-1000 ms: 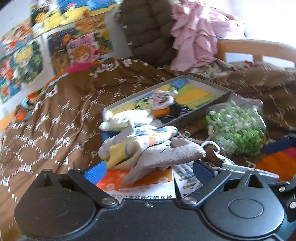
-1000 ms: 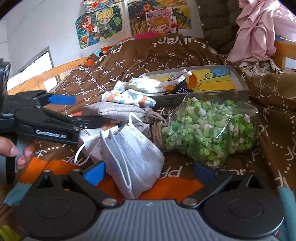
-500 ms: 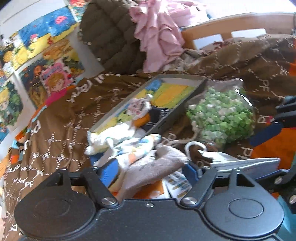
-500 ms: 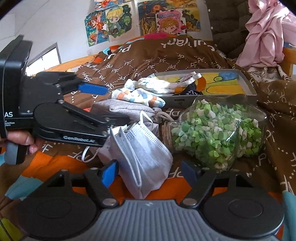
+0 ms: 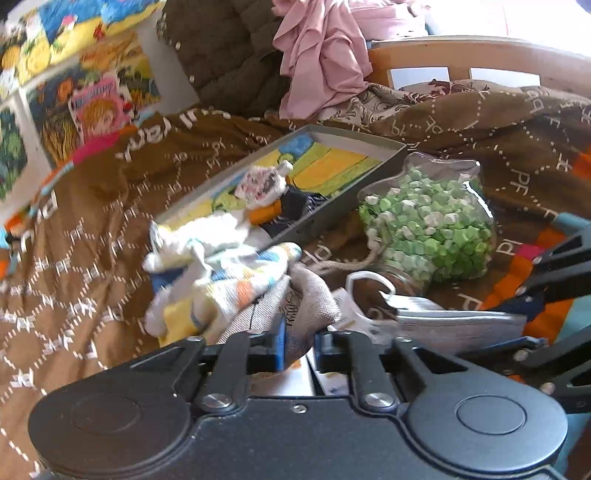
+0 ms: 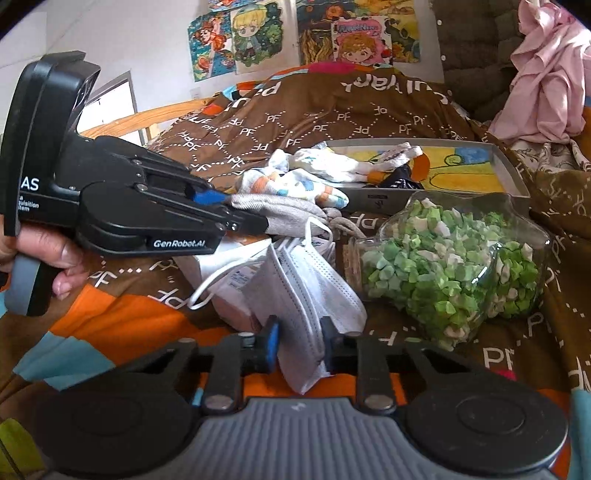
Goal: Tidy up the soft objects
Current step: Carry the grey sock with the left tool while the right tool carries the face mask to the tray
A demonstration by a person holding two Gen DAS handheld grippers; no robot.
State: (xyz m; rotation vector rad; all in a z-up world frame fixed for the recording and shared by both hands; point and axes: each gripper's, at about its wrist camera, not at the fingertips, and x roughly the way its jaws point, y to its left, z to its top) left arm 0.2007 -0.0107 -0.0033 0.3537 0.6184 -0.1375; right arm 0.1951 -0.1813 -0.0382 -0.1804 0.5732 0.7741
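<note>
Working on a bed covered with a brown quilt [image 6: 317, 122], we've got both tools clamped on something soft. Our left tool [image 5: 298, 345] has its blue pads pinched tight on the grey sock [image 5: 310, 306], which lies at the near end of a little heap of socks. From the right wrist view you can see that same left tool [image 6: 236, 212] coming in from the side, with a hand [image 6: 48, 254] wrapped round its handle, its tips on the grey sock [image 6: 284, 208].

Just behind the grey one there's a striped sock [image 5: 229, 291] in white, orange, blue and yellow, touching it, and behind that a white sock [image 5: 207, 236] draped over the edge of the grey tray [image 5: 332, 218]. Inside the tray we can make out a patterned white sock [image 5: 262, 182] and something dark and orange beside it, but it's too small to tell what exactly.

Our right tool [image 6: 298, 349] is closed narrow on a stack of white face masks [image 6: 310, 295], gripping the lower corner. The masks lie over a white packet, ear loops trailing out to the left.

Right beside the masks, to the right, lies a clear glass jar [image 6: 447, 266] on its side, full of green and white paper stars, touching the tray's front wall. A pink garment [image 6: 546, 70] hangs at the far right, and cartoon posters [image 6: 306, 33] are on the wall.
</note>
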